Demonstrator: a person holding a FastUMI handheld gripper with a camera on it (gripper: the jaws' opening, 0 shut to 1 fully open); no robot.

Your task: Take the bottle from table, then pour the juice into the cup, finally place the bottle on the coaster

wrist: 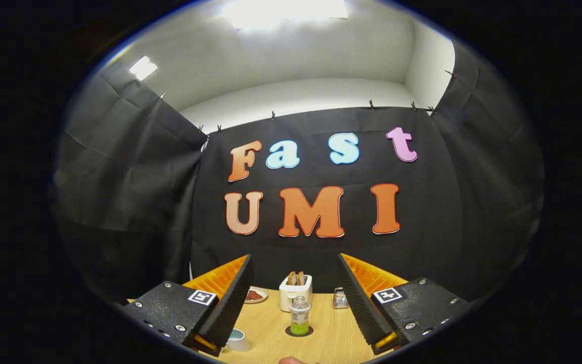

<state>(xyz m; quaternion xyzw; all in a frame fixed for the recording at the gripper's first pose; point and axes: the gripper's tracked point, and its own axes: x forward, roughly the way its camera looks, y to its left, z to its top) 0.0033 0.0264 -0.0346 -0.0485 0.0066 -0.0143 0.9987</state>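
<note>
The gripper (295, 298) is spread wide with nothing between its fingers, hanging above the near end of the wooden table (331, 338). The juice bottle (299, 315) stands upright right on the dark round coaster (299, 331), out ahead and centred in the gap between the fingers, with a bit of green liquid at the bottom. The cup (237, 339) sits low beside the left finger, partly tucked behind it. Further back there's a white toaster (295, 293) with two bread slices sticking up, a small plate (255, 295) of something reddish to its left, and a small shiny object I can't make out (340, 298) to its right.
</note>
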